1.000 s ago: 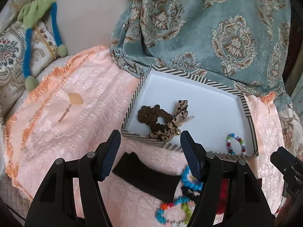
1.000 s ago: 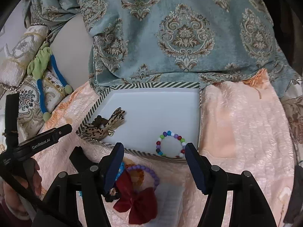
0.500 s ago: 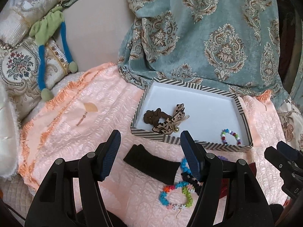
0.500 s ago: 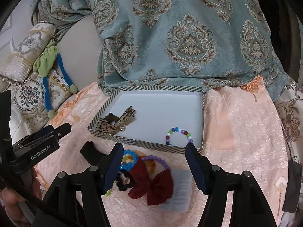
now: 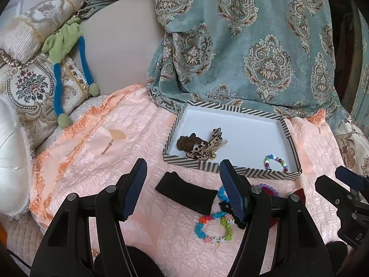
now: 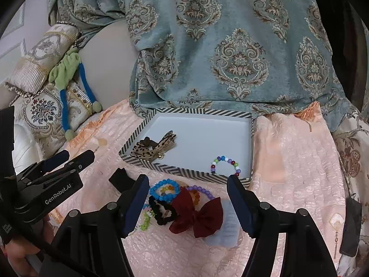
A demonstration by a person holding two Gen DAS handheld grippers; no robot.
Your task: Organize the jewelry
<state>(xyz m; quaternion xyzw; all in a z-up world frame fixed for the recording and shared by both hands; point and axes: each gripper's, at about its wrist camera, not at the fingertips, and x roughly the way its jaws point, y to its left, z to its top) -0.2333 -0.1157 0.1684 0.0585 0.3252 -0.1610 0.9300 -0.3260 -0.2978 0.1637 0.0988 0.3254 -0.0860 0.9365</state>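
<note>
the striped tray [image 6: 251, 138] sits toward the far edge of the pink quilted cover [image 6: 299, 161], up against the hanging teal patterned fabric [image 6: 230, 46], and it already holds three pieces: a brown scrunchie [image 5: 188, 143] and a leopard-print bow [image 5: 208, 146] touching each other near the tray's near left corner, and a multicolour bead bracelet [image 6: 225, 165] lying alone near its near right corner. by that count the sorting looks under way but well short of done. the rest lies in a loose heap on the cover just in front of the tray's near wall: a blue bead bracelet [image 6: 165, 190], a purple bead bracelet [image 6: 203, 190], a black scrunchie [image 6: 161, 212], a dark red bow [image 6: 198, 217], a flower-bead bracelet [image 5: 213, 228] in several colours nearest the near edge, and a black band [image 5: 186, 192] lying flat to the left of the heap. some of these overlap, so each will probably need teasing free. the left gripper [image 5: 182, 190] hangs over the black band with its jaws spread and nothing between them. the right gripper [image 6: 188, 205] hangs above the red bow and scrunchie; its jaws are opening, the pads clear of everything beneath. neither one carries anything, so six pieces appear left to move into the tray.
</note>
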